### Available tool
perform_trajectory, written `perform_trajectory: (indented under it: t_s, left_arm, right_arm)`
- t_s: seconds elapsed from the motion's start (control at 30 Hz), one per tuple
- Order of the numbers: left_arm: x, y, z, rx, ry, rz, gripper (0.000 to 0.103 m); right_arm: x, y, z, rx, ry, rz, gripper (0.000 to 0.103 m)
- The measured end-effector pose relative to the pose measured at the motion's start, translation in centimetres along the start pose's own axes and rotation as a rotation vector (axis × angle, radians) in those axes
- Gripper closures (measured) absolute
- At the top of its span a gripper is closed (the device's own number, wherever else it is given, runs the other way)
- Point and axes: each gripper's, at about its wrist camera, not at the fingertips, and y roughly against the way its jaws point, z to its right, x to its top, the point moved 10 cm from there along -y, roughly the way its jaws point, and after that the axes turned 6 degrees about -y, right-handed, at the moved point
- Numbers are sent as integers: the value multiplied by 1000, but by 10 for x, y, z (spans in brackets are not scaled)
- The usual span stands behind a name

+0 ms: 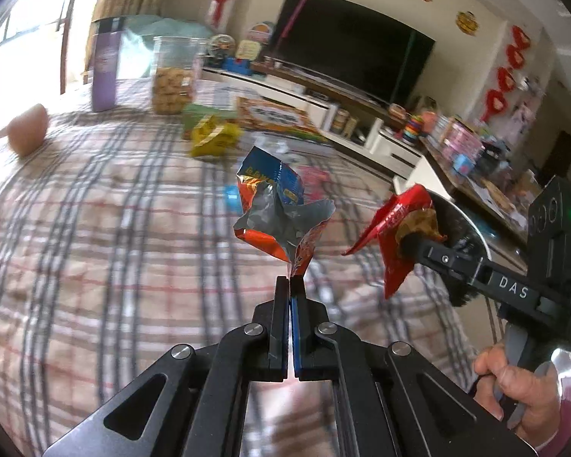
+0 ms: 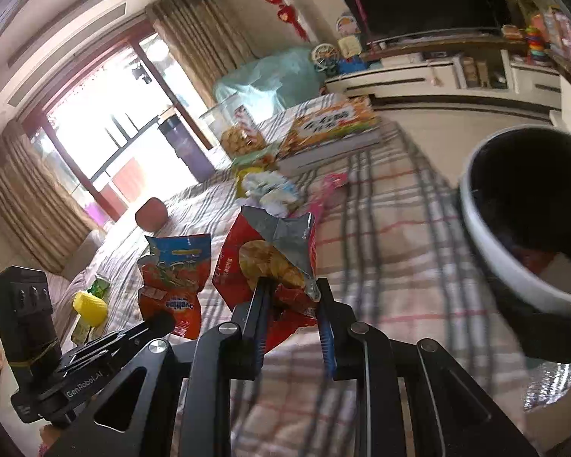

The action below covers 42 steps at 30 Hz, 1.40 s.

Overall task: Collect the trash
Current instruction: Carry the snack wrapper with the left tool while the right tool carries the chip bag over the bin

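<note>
Pinching crumpled blue-orange foil wrapper (image 1: 281, 205), left gripper (image 1: 288, 280) jaws together; right gripper (image 2: 291, 285) clamped on red crisp packet (image 2: 264, 262); white-rimmed bin (image 2: 529, 228) cut off at right edge, contents dark.

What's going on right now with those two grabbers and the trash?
Left gripper shut on orange-blue wrapper. Right gripper shut on red chip bag. Both wrappers lifted off the plaid cloth. Bin close by, nothing blocking.

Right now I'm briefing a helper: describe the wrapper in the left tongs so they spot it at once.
Above the plaid tablecloth, the left tongs pinch an orange-and-blue wrapper. Torn open, silver inside; the wrapper beside it is red.
</note>
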Motion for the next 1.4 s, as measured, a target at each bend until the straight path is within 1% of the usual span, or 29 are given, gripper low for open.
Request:
perform_trajectory:
  t_s: [0.27,0.53,0.77,1.1,1.2,1.4]
  left_arm:
    - [10,-24,45,-77,-76,-22,103]
    - [21,-49,81,-127,-145,-31,103]
    - [29,-73,111,-154,-188,-40,103]
    - [46,-100,140,-176,-236,-47,103]
    - [52,-109,149,-189,-263,-45,103]
    - [59,-128,161,-195,-277,-61,103]
  right_arm:
    - [15,36,31,-51,-13,61,80]
    - [30,69,76,-123,-58,121,80]
    - [43,91,108,-176,-81,162,80]
    - [55,103,146,-243,-109,181,80]
    - [61,104,155,-258,-114,183,80]
    - [70,106,170,-287,-112,178,80]
